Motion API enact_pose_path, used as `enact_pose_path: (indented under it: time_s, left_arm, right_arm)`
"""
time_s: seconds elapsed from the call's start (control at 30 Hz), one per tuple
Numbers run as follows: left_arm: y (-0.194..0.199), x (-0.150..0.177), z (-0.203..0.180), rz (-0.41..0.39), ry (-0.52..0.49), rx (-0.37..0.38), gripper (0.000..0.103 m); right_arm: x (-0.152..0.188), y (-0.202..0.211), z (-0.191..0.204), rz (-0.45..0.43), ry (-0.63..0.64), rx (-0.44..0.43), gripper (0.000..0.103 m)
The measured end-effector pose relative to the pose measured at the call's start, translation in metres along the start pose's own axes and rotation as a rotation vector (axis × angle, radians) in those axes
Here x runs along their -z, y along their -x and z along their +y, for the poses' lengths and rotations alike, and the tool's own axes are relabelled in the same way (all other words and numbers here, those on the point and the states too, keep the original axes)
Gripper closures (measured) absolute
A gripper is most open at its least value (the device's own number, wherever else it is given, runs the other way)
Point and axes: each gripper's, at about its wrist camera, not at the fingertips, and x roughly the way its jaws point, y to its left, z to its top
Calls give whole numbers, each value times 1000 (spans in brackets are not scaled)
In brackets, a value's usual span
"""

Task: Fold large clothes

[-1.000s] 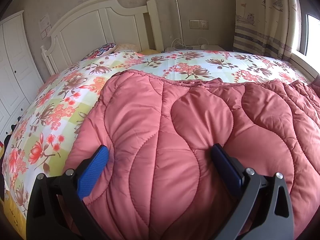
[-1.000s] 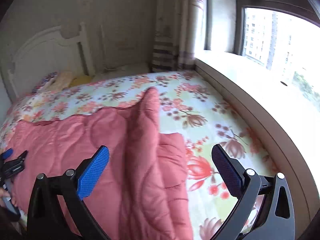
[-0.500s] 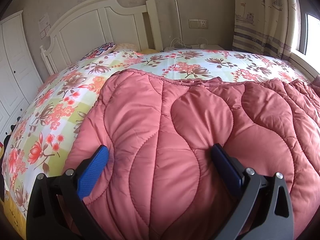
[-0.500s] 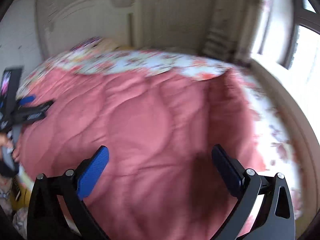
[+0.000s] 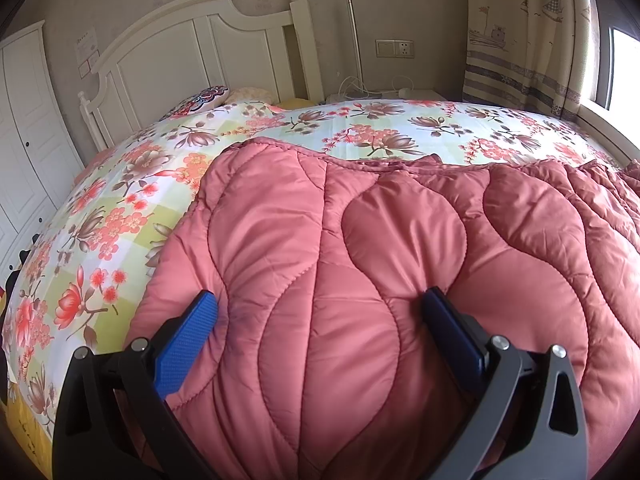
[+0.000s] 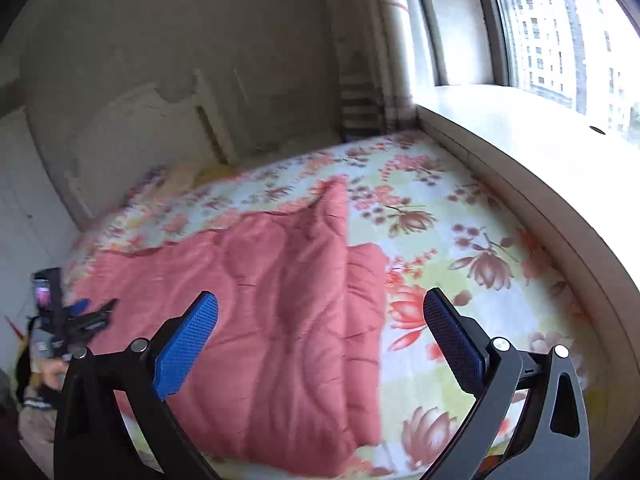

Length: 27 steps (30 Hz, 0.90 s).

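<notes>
I see the wide bed with the flower-printed sheet (image 5: 120, 216), and on it lies the large salmon-pink quilted padded garment (image 5: 360, 264), spread over the near half of the bed, well apart from the white wooden headboard (image 5: 192, 52). In the right wrist view its right side is already turned over itself and makes a thick raised ridge (image 6: 328, 248), while bare sheet lies between it and the pale window sill (image 6: 540, 168). I judge this piece as soft and puffy, light for its size but bulky; the smooth shell looks slippery, so a thin pinch may slide off. I think the best place to take hold is the stitched hem or a corner, where the padding is flatter. My left gripper (image 5: 320, 320) has its blue pads wide apart, pressing down into the padding at the near edge without clamping it. My right gripper (image 6: 320, 320) is also spread apart and holds nothing, above the folded side.
</notes>
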Motion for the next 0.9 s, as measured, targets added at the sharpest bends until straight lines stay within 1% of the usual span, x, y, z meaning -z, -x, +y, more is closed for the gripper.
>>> enact_pose_path:
  time_s: [0.03, 0.07, 0.1, 0.13, 0.17, 0.2, 0.27, 0.3, 0.33, 0.37, 0.43, 0.5, 0.67, 0.73, 0.87, 0.9]
  left_arm:
    - [0, 0, 0, 0, 0, 1, 2]
    - [0, 0, 1, -1, 1, 2, 2]
    - [0, 0, 0, -1, 2, 2, 2]
    - [0, 0, 0, -1, 0, 2, 2]
    - [0, 0, 0, 0, -1, 1, 2]
    - [0, 0, 0, 0, 0, 2, 2]
    - [0, 0, 0, 0, 0, 1, 2]
    - [0, 0, 0, 0, 0, 1, 2]
    - [0, 0, 0, 0, 0, 1, 2]
    - [0, 0, 0, 0, 0, 1, 2]
    - [0, 0, 0, 0, 0, 1, 2]
    - [0, 0, 0, 0, 0, 0, 2]
    - [0, 0, 0, 0, 0, -1, 2]
    - [0, 0, 0, 1, -1, -1, 2]
    - [0, 0, 0, 1, 0, -1, 2]
    - [0, 0, 0, 1, 0, -1, 2]
  right_arm:
    - [7, 15, 5, 13, 9, -97, 5]
    - [13, 22, 12, 41, 30, -178, 5]
    - [28, 29, 21, 72, 60, -259, 5]
    - [43, 36, 31, 90, 77, -290, 5]
    - [60, 37, 39, 130, 97, -306, 5]
    - [78, 34, 43, 174, 108, -303, 5]
    - [106, 24, 42, 236, 95, -292, 5]
    - [117, 14, 37, 266, 78, -281, 5]
    - [123, 3, 31, 284, 52, -253, 5]
    - [124, -5, 23, 291, 18, -234, 5]
    - [123, -22, 13, 275, -55, -246, 5]
    - [119, -26, 15, 231, -73, -242, 5]
    - [113, -39, 20, 172, -98, -230, 4]
    - [107, -45, 27, 178, -99, -217, 4]
    - [94, -63, 31, 203, -210, -269, 4]
    - [91, -68, 37, 214, -216, -266, 4]
